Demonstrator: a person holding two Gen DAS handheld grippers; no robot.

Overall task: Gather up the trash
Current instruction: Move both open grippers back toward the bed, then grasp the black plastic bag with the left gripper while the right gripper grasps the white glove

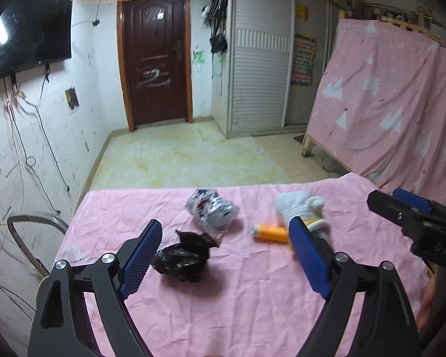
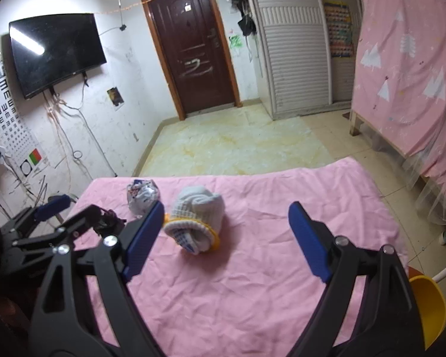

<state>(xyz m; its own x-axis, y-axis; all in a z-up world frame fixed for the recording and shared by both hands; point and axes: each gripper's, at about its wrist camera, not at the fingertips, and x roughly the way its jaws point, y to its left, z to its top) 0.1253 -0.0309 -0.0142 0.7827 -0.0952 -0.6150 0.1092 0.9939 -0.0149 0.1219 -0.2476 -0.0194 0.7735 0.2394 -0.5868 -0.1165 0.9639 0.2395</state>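
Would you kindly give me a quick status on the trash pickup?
Left gripper and right gripper open, empty. Black bag, wrapper, orange tube, glove on the cloth. Nothing blocking.

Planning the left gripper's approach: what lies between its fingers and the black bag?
Only bare pink cloth, in the left wrist view; the open left gripper hangs short of the black bag.

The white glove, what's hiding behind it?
In the left wrist view an orange tube lies beside the white glove. In the right wrist view the glove and gripper finger cover it almost completely.
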